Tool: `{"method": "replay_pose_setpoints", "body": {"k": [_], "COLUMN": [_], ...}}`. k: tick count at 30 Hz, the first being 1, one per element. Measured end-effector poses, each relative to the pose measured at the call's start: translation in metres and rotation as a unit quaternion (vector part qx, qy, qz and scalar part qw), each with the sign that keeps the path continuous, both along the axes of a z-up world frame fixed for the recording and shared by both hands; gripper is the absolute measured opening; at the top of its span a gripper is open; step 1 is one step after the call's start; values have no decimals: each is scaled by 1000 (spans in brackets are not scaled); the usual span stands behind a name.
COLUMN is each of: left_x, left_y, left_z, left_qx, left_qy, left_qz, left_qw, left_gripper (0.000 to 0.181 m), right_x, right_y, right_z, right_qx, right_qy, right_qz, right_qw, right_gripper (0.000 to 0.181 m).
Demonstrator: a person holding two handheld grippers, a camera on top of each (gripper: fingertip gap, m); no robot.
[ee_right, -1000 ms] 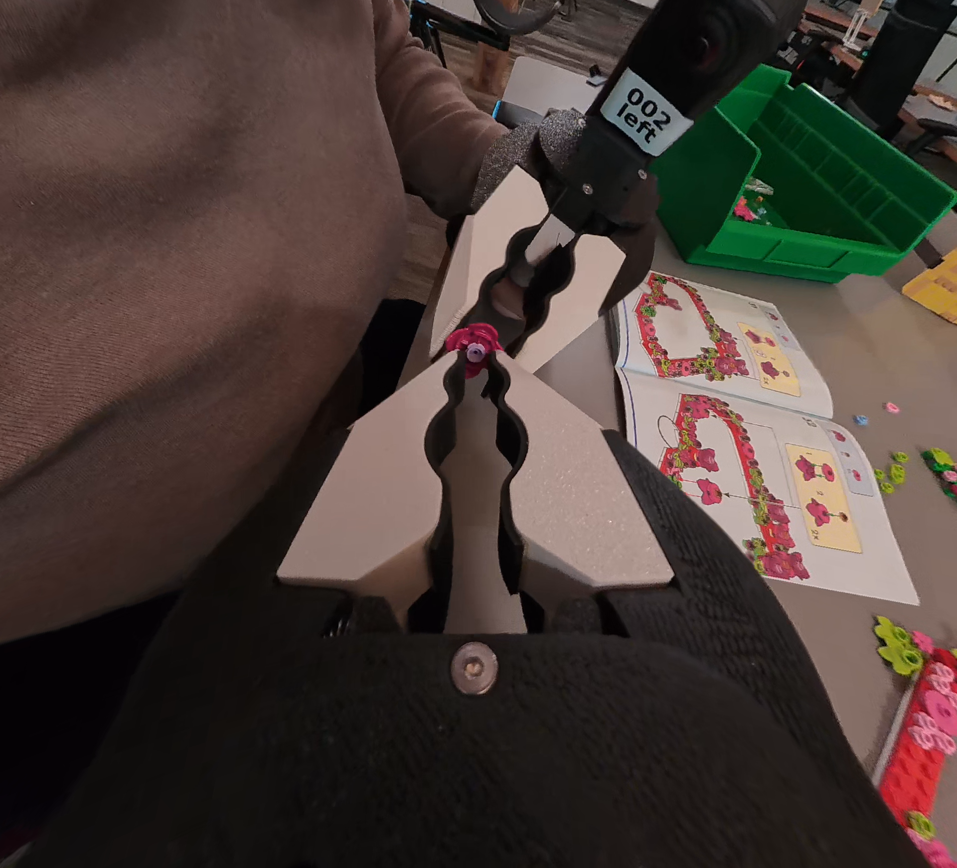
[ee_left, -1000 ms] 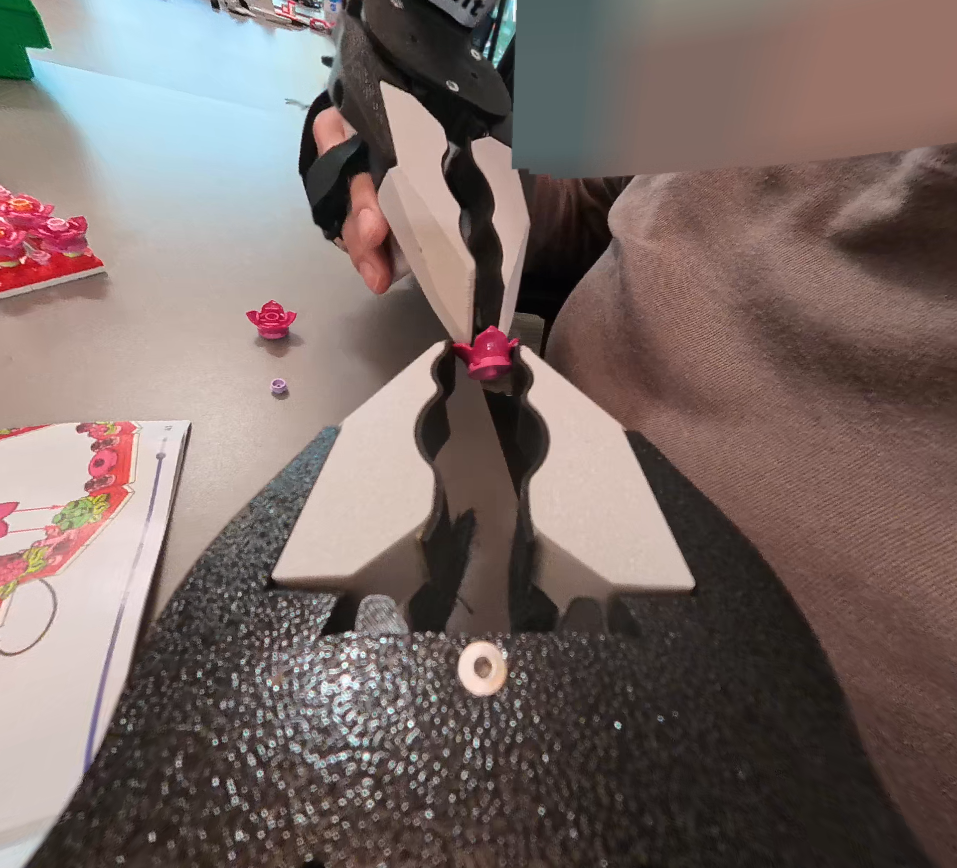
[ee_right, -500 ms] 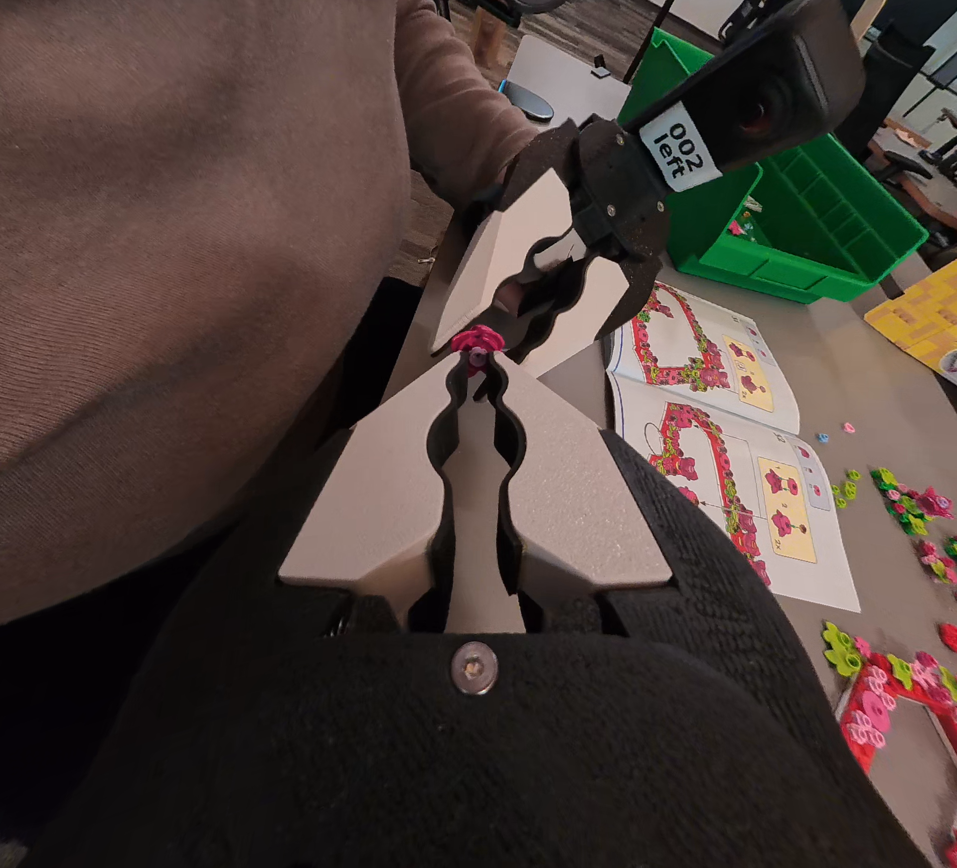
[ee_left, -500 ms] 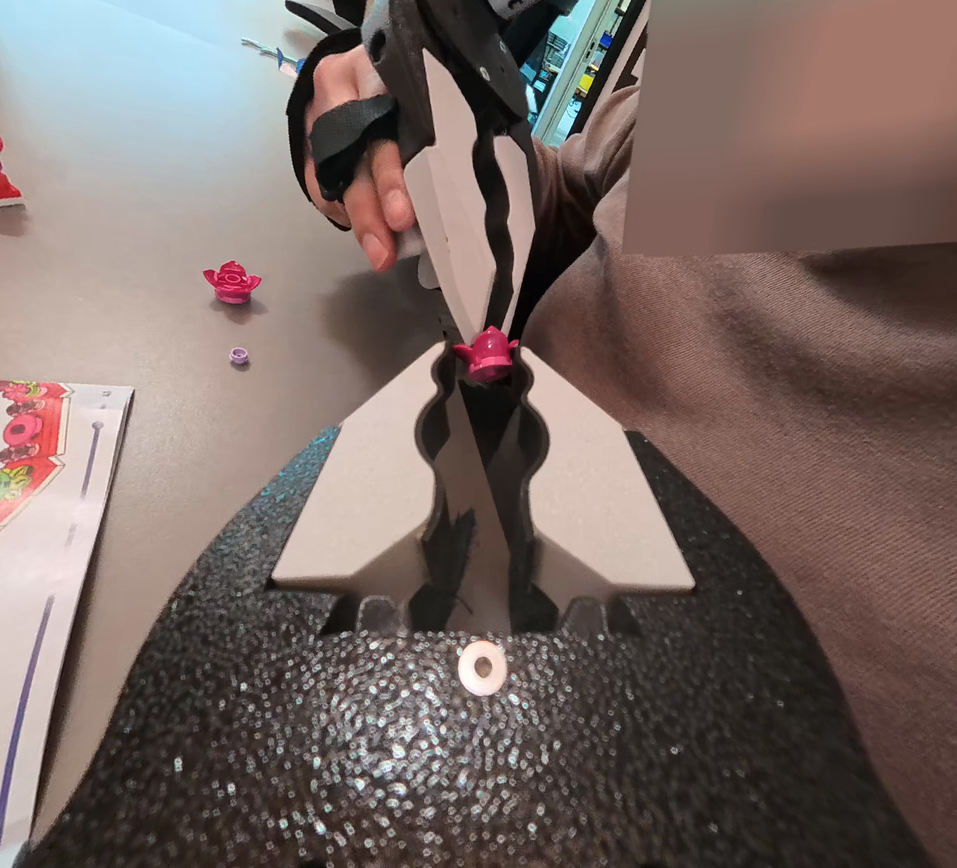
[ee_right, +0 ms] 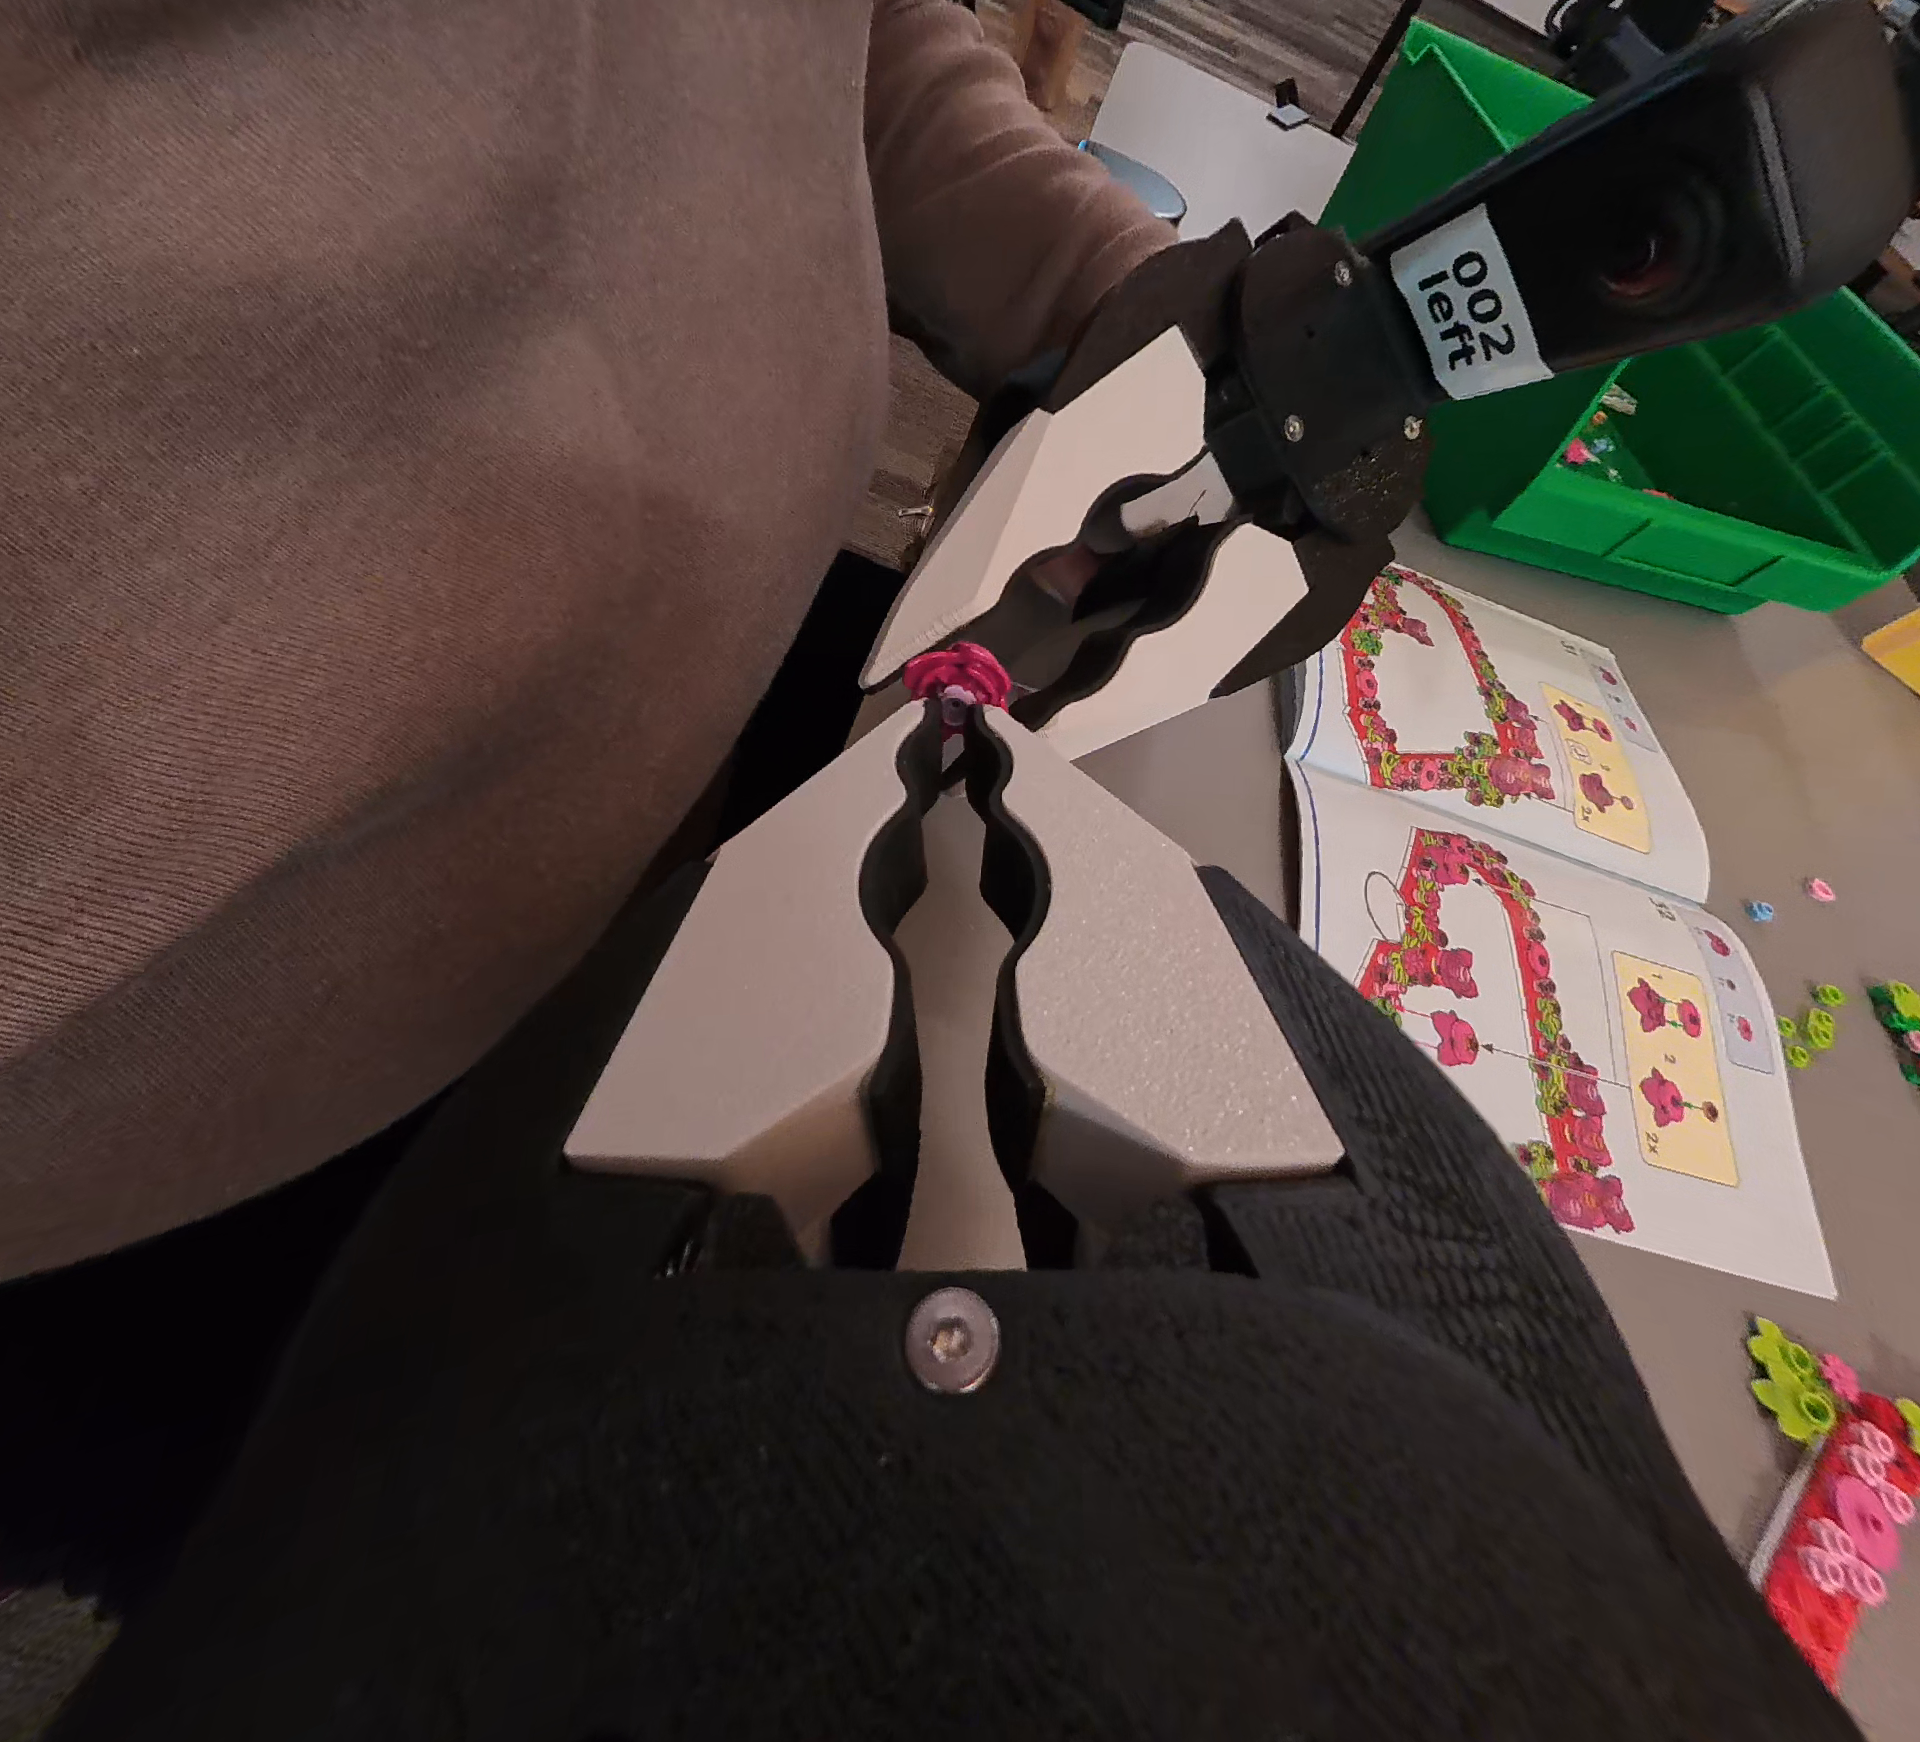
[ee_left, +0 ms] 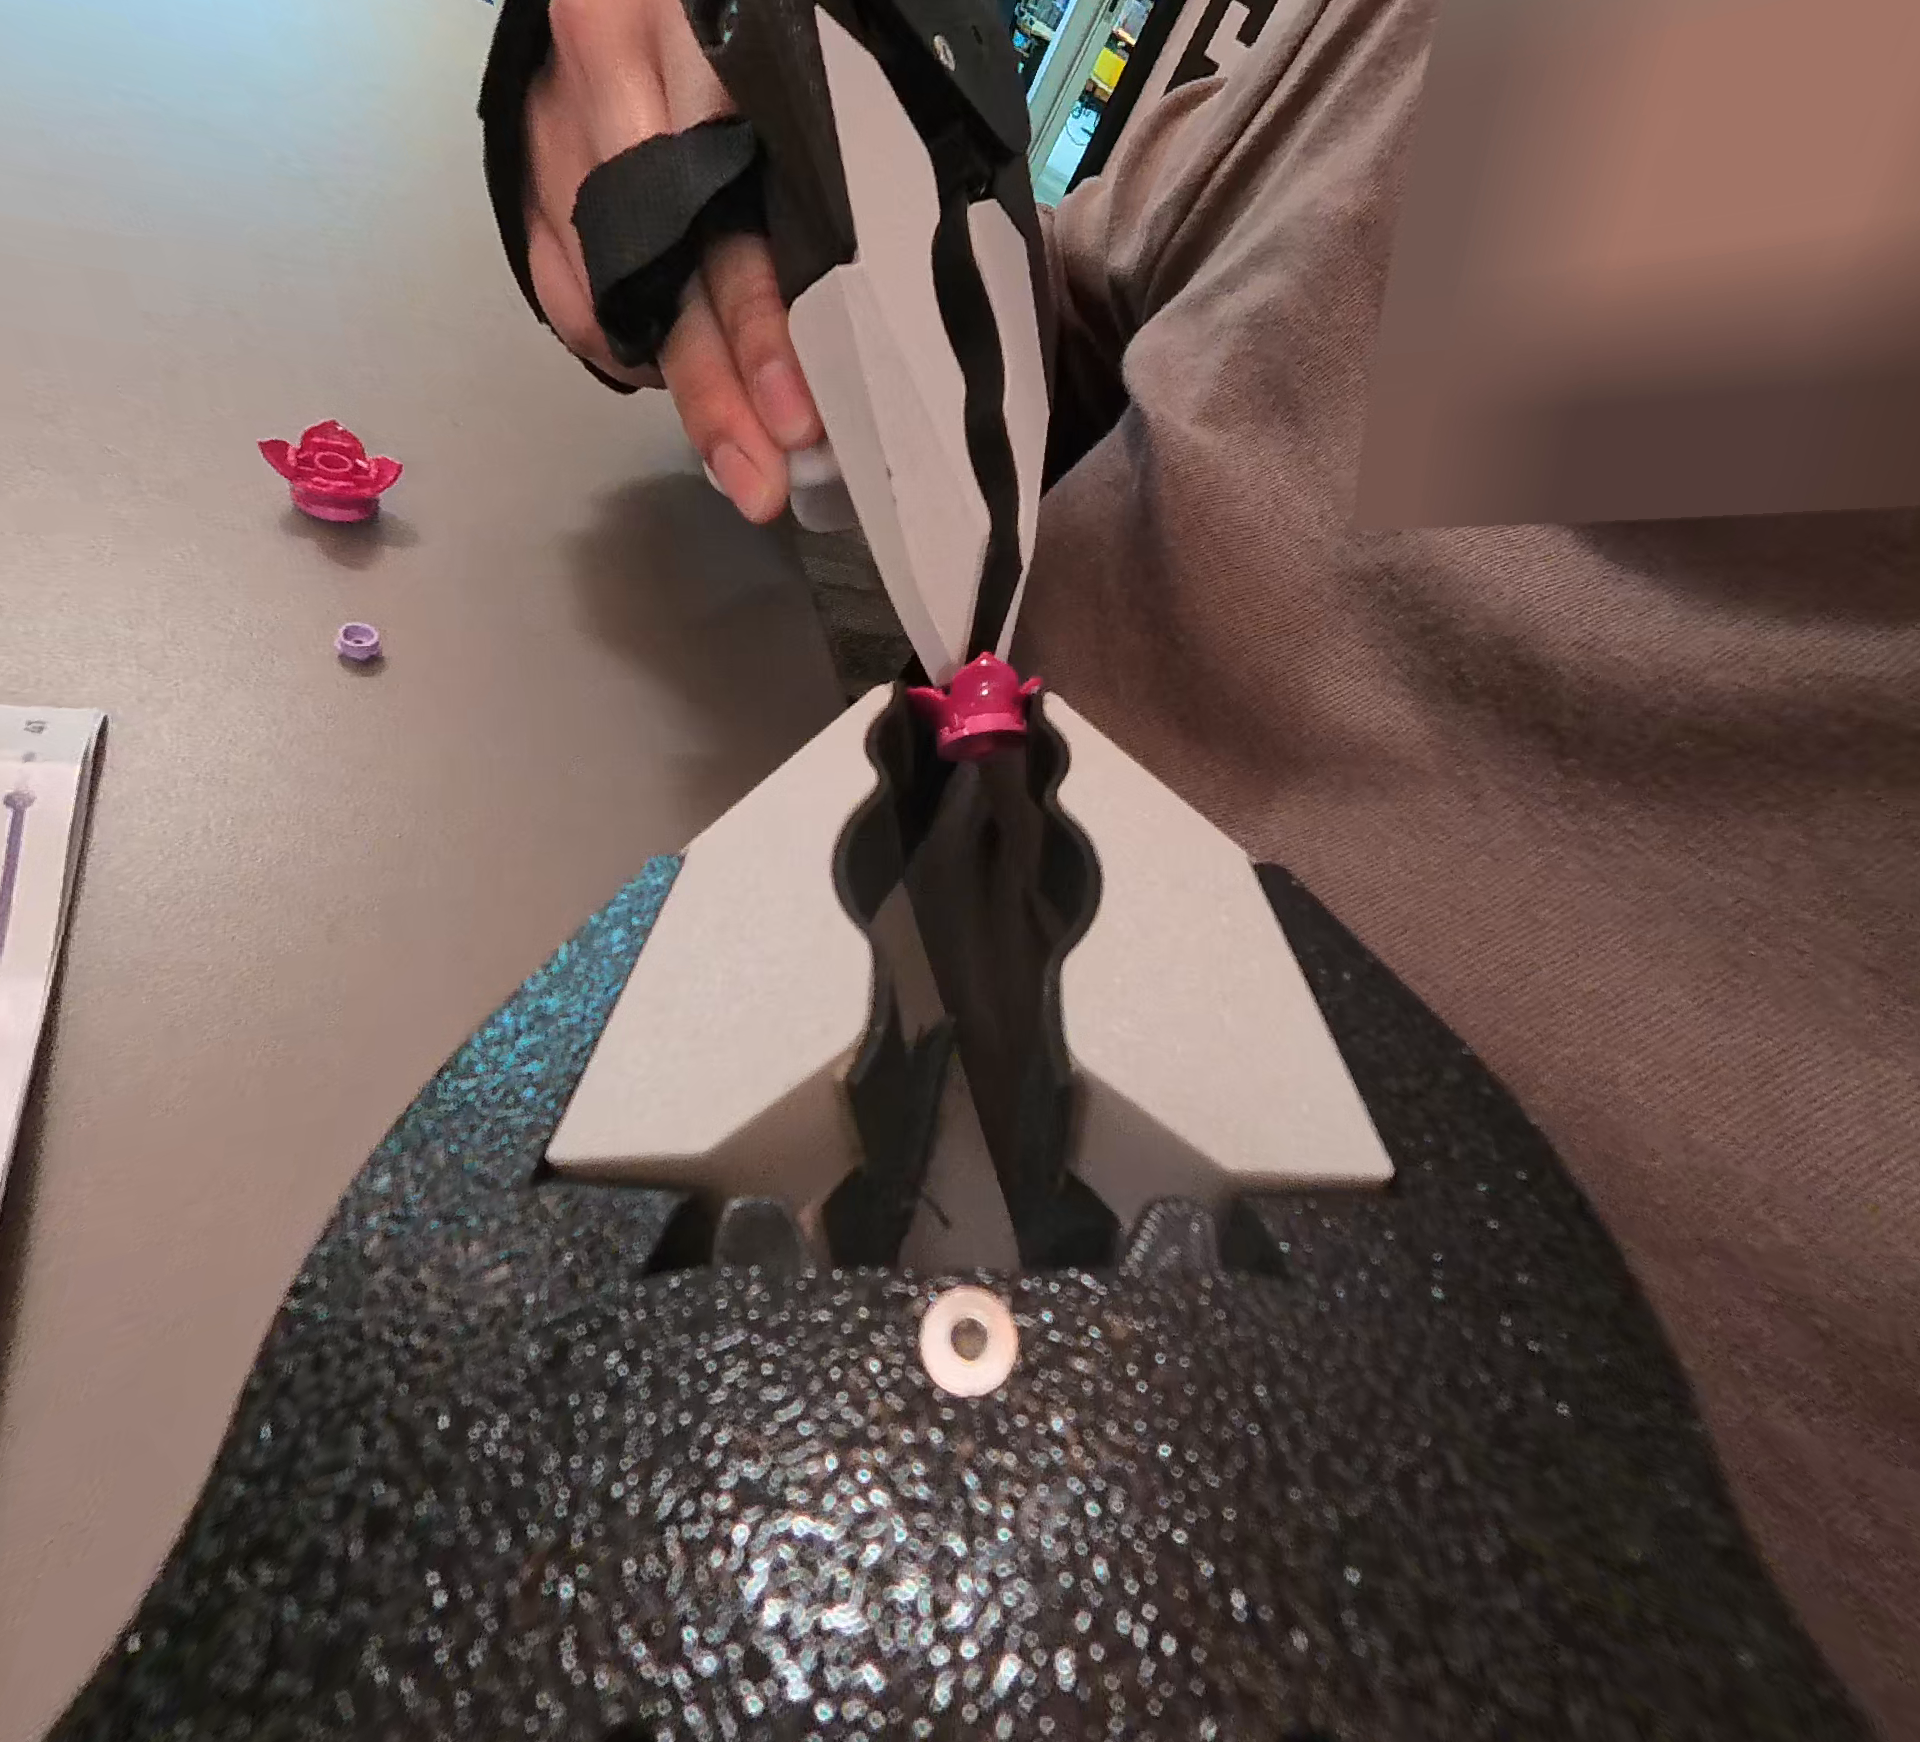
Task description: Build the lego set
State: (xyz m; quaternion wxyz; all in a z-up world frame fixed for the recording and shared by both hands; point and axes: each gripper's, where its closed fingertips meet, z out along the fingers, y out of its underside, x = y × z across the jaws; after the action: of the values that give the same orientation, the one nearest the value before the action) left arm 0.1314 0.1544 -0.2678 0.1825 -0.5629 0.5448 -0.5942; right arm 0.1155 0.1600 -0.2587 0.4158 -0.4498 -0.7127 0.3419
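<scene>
Left gripper (ee_left: 977,705): I see its 2 fingers closed to a narrow gap on 1 magenta flower piece (ee_left: 975,705), pinched at the very tips.
Right gripper (ee_right: 954,718): nearly closed, tips meeting at the same flower piece (ee_right: 956,676); a small purple stud (ee_right: 952,707) sits right between them. I cannot tell whether the tips grip the stud or only press on it.
Flower piece: held in the air between the 2 grippers, close to my brown sweater (ee_left: 1455,861), above the near edge of the grey table (ee_left: 260,238).
Loose on table, left wrist view: 1 more magenta flower (ee_left: 330,471) and 1 small purple round stud (ee_left: 358,643), a little apart from each other, both well apart from the grippers.
Hand (ee_left: 665,238): 1 visible, strapped to the right gripper's handle, fingers extended alongside it.
Booklet (ee_right: 1507,913): 1, lying open, 2 pages showing; in the left wrist view only a corner (ee_left: 42,913) is in frame.
Green bin (ee_right: 1714,445): 1, beyond the booklet, cut off by the frame; contents too small to make out.
Red build (ee_right: 1839,1526): 1, with pink flowers on it, blurred and cut off at the lower right corner.
Small pieces: several lime green ones (ee_right: 1808,1032) right of the booklet; count unclear.
Hidden: the stud's joint with the flower is masked by the fingertips in the left wrist view.
</scene>
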Motion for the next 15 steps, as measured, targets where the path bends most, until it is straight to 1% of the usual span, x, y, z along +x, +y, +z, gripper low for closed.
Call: {"method": "replay_pose_setpoints", "body": {"k": [15], "left_x": [-2], "left_y": [1], "left_z": [-5], "left_qx": [4], "left_qy": [11], "left_qz": [-1], "left_qw": [1000], "left_gripper": [19], "right_x": [4], "right_y": [1], "right_z": [-4], "right_qx": [-13], "right_qy": [-12], "right_qz": [1], "right_qw": [1000], "right_gripper": [0]}}
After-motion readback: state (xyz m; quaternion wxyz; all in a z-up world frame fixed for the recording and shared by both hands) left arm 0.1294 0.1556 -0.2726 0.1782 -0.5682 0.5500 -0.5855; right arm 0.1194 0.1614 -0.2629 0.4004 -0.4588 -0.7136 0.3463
